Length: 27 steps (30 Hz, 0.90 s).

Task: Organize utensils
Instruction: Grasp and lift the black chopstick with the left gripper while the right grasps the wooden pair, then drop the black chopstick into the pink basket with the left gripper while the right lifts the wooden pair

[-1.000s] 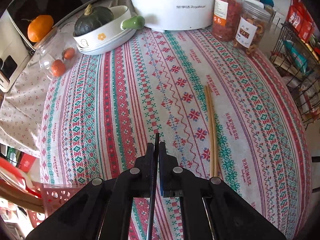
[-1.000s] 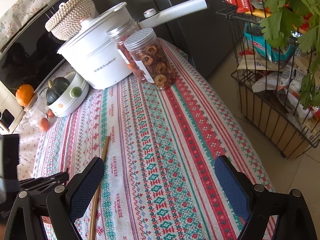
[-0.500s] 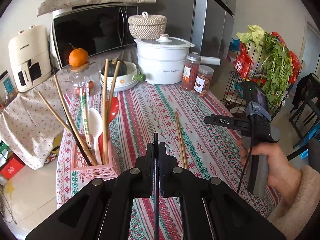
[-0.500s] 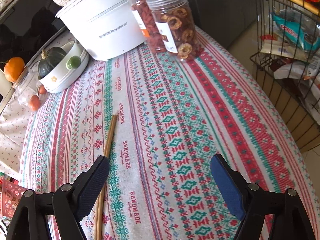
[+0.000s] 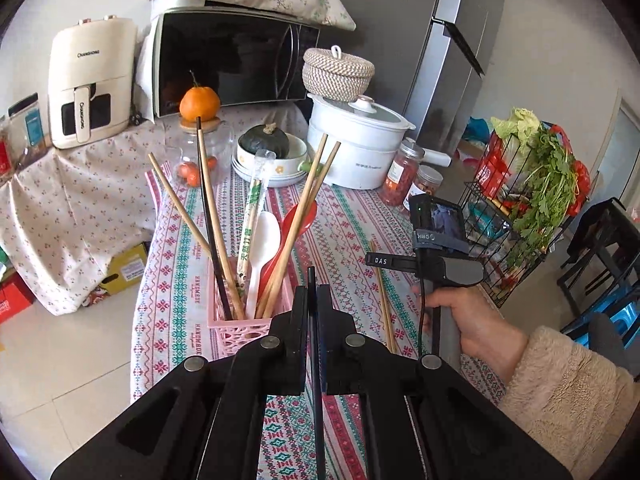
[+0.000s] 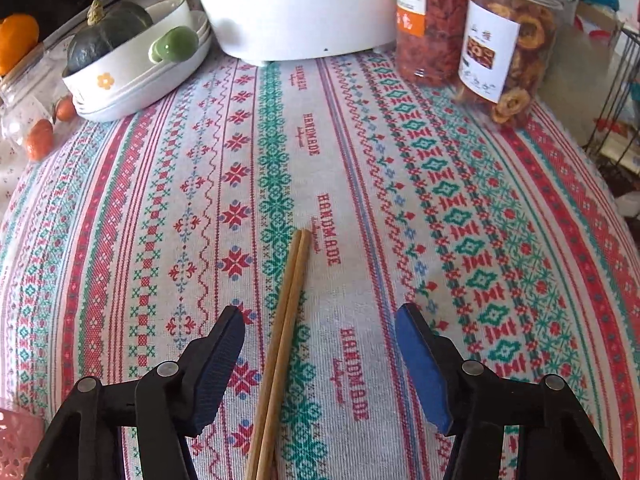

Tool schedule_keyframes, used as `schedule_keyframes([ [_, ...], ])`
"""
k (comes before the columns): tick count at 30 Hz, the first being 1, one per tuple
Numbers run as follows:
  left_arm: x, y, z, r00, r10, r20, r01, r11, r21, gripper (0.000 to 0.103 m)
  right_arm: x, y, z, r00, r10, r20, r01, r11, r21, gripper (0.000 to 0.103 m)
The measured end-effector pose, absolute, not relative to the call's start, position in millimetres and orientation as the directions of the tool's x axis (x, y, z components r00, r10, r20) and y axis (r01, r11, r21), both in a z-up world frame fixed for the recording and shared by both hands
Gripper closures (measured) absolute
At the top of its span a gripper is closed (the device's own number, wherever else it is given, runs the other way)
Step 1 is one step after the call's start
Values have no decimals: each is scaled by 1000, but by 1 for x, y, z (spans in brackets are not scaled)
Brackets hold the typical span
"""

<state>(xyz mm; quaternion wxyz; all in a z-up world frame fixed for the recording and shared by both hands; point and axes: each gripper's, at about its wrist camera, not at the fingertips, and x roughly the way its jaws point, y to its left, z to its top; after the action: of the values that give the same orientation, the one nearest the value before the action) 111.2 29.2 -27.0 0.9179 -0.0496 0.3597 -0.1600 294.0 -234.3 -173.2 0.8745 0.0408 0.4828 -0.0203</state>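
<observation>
Surface point(image 6: 480, 240) under patterned cloth, spans both views. White pot point(image 6: 296, 8) far ahead of the right gripper, two jars point(image 6: 508, 40) beside it on the right, squash bowl point(image 6: 132, 68) ahead-left. Pink basket point(image 5: 240, 326) sits just ahead-left of the left gripper, packed with upright chopsticks point(image 5: 218, 220), a white spoon point(image 5: 262, 248) and a red spoon point(image 5: 296, 224).

Left gripper point(image 5: 312, 292): jaws together, clamped on a black chopstick point(image 5: 314, 340) that runs along the fingers and pokes out past the tips, held above the surface beside the basket.

Right gripper point(image 6: 320, 336): jaws wide apart, low over the surface. Wooden pair point(image 6: 286, 320) lies flat on the cloth between the fingers, nearer the left one, touching neither; far ends stick out ahead of the tips.
</observation>
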Motion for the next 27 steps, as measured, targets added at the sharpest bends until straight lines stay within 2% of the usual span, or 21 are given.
schedule_keyframes([
  [2, 113, 32, -28, 688, -328, -647, 254, 944, -209, 99, 295, -224, -174, 547, -30, -837, 49, 999, -4, 47],
  [3, 114, 33, -29, 688, -328, -648, 251, 944, -212, 99, 295, -223, -174, 551, -24, -834, 46, 999, 1, 54],
  [4, 114, 34, -30, 687, -328, -649, 249, 945, -214, 99, 295, -222, -173, 547, -28, -837, 45, 999, -4, 55],
  [7, 116, 37, -32, 685, -327, -651, 242, 945, -220, 99, 293, -218, -172, 538, -17, -843, 15, 1000, -11, 71],
  [9, 116, 36, -34, 685, -321, -654, 238, 947, -216, 99, 289, -215, -171, 525, -1, -851, -8, 1000, -6, 90],
  [10, 117, 35, -35, 685, -319, -655, 236, 948, -215, 99, 287, -214, -171, 517, 5, -856, -16, 1000, -3, 95],
  [18, 114, 34, -44, 688, -291, -665, 210, 957, -202, 99, 249, -224, -161, 472, 61, -880, -12, 998, 63, 95],
  [23, 110, 37, -46, 691, -279, -667, 198, 960, -196, 99, 215, -230, -117, 574, 85, -815, -40, 996, 76, 95],
  [27, 104, 43, -40, 701, -284, -654, 196, 959, -206, 99, 185, -236, -85, 650, 142, -746, -53, 988, 142, 95],
])
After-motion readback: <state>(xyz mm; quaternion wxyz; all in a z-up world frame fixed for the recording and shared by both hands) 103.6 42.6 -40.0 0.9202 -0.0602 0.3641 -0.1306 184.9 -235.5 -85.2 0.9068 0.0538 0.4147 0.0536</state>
